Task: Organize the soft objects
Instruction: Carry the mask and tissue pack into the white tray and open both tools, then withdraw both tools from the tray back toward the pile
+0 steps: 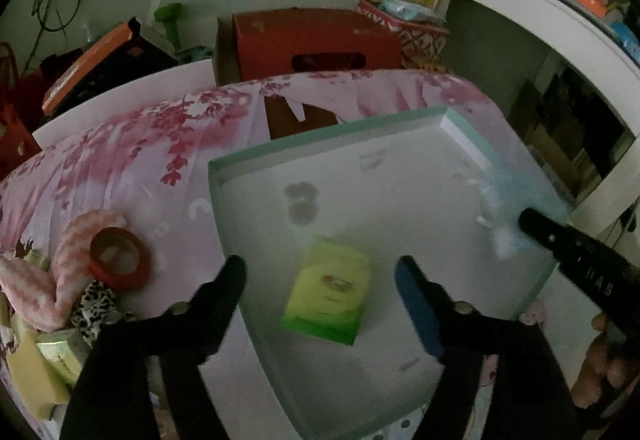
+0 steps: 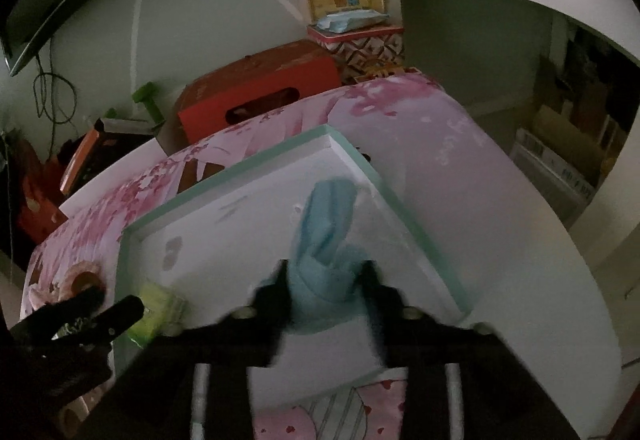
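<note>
Left gripper (image 1: pixel 320 276) open; tape roll (image 1: pixel 120 258) beside tray (image 1: pixel 460 120).

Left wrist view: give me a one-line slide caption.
Open left gripper above a green sponge lying in the white tray; right gripper at the tray's edge.
</note>
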Demonstrator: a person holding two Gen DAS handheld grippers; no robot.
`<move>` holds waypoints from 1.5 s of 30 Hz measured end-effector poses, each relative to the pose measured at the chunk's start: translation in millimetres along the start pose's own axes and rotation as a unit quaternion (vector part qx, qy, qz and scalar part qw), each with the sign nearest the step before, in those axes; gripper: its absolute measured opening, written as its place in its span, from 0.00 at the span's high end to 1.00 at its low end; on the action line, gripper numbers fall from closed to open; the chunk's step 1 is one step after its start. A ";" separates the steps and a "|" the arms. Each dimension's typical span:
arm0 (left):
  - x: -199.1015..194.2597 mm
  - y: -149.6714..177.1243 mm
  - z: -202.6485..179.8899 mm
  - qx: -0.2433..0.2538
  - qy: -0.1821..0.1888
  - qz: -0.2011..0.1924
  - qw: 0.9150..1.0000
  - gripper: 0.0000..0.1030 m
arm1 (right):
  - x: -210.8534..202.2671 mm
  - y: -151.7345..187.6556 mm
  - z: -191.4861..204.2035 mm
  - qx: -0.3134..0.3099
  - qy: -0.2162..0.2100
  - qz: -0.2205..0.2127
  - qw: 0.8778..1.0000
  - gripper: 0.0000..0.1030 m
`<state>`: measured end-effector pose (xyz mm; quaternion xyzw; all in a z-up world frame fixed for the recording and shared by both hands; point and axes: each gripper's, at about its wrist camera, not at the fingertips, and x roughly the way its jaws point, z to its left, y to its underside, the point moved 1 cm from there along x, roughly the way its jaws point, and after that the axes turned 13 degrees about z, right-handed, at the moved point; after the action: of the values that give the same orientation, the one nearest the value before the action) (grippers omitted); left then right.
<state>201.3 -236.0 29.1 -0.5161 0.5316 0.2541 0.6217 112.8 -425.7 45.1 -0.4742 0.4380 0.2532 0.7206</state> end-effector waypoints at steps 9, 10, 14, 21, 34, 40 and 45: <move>-34.5 19.4 37.9 -0.047 -0.007 -0.015 0.999 0.04 | -14.8 17.3 21.0 -0.039 0.009 0.001 0.999 0.04; -38.5 23.7 43.1 -0.052 -0.015 -0.016 0.998 0.04 | -18.1 20.9 24.5 -0.043 0.010 0.000 0.999 0.00; -57.6 42.9 68.4 -0.077 -0.037 -0.025 0.996 0.03 | -30.6 30.4 36.0 -0.055 0.014 -0.007 0.998 0.00; -91.5 81.8 118.9 -0.130 -0.057 -0.033 0.989 0.03 | -61.4 46.4 69.6 -0.084 0.004 -0.023 0.996 0.00; -137.8 151.1 217.0 -0.227 -0.092 -0.049 0.968 0.03 | -77.7 95.3 185.0 -0.197 -0.061 0.009 0.978 0.00; -129.4 166.1 247.4 -0.255 -0.089 -0.031 0.962 0.03 | -54.8 117.2 227.7 -0.244 -0.082 0.045 0.965 0.00; -109.1 167.0 258.1 -0.257 -0.083 -0.008 0.963 0.03 | -29.4 128.6 244.6 -0.260 -0.089 0.075 0.959 0.00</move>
<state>126.5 81.2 42.5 -0.6401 0.3905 0.4191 0.5120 93.8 -148.6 52.0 -0.5864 0.3254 0.4526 0.5878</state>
